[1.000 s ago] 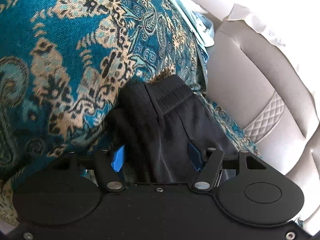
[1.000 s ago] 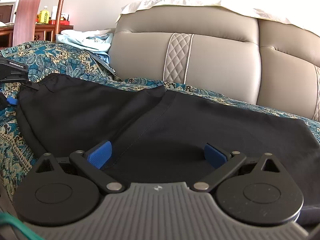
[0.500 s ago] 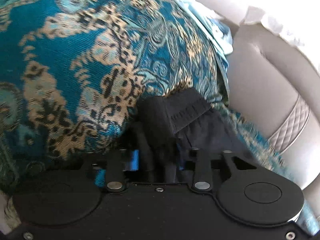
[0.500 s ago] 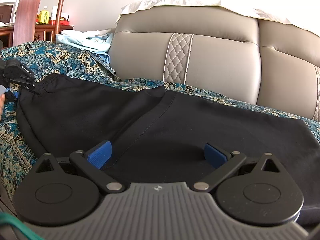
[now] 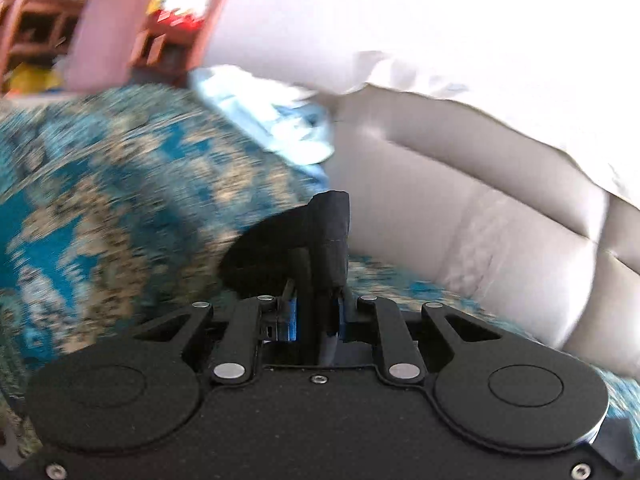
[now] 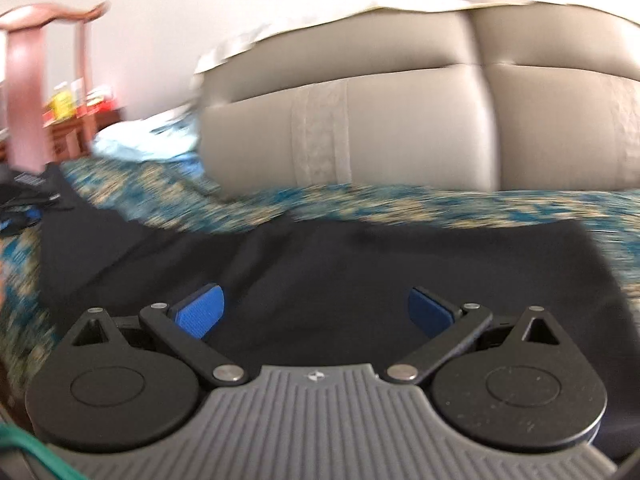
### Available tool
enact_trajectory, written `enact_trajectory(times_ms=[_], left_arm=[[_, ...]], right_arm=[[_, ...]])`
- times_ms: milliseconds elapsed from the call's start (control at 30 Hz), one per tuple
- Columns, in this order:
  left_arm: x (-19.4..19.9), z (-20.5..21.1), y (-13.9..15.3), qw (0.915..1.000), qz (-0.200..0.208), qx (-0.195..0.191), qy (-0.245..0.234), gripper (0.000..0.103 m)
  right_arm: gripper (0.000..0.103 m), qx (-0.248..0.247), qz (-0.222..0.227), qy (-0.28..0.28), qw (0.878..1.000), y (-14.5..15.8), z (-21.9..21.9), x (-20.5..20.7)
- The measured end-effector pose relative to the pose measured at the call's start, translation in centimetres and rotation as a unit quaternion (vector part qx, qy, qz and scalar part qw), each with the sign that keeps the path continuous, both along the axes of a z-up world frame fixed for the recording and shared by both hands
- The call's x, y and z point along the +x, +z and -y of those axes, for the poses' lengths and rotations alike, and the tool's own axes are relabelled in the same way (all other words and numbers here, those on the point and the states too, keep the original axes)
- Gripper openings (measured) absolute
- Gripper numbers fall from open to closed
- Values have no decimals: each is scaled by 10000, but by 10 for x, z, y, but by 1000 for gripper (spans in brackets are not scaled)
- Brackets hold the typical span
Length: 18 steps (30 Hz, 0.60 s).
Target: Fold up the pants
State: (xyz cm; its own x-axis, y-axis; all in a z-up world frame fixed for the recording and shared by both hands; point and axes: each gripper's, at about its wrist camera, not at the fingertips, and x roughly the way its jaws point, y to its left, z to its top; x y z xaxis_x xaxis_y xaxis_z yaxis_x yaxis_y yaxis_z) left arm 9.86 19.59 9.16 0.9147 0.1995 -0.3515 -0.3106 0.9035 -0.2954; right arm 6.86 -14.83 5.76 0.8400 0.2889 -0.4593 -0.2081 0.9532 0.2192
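The black pants (image 6: 360, 272) lie spread across the patterned blue sofa cover (image 6: 400, 204) in the right wrist view. My left gripper (image 5: 316, 316) is shut on the bunched waistband of the pants (image 5: 296, 240) and holds it above the cover. It also shows at the far left of the right wrist view (image 6: 20, 212). My right gripper (image 6: 316, 312) is open, its blue pads (image 6: 200, 312) apart just over the pants' fabric, holding nothing. Both views are blurred by motion.
The grey sofa backrest (image 6: 400, 128) stands behind, with a white cloth (image 5: 500, 80) draped over its top. A light blue garment (image 5: 272, 120) lies at the far end of the cover. Wooden furniture (image 5: 48, 20) stands at the far left.
My left gripper closed on the pants' waistband and lifted it off the cover, tilting up. My right gripper stayed open while its view swung up and to the right.
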Motion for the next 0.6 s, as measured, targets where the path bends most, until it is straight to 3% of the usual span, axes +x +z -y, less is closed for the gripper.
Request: enact_trajectory(times_ms=[167, 300, 400, 600], left_arm=[[-1, 80, 27, 9947, 239, 347, -935, 17], [1, 155, 36, 9818, 153, 578, -1804, 17], [4, 210, 27, 9674, -45, 785, -2406, 17], [10, 300, -21, 9370, -811, 1006, -3246, 19]], right_arm=[[103, -109, -637, -638, 9959, 10, 51, 15], [103, -582, -655, -1001, 9911, 9, 69, 4], [103, -623, -605, -1398, 9864, 9, 89, -8], [103, -490, -435, -2033, 9769, 12, 135, -37]])
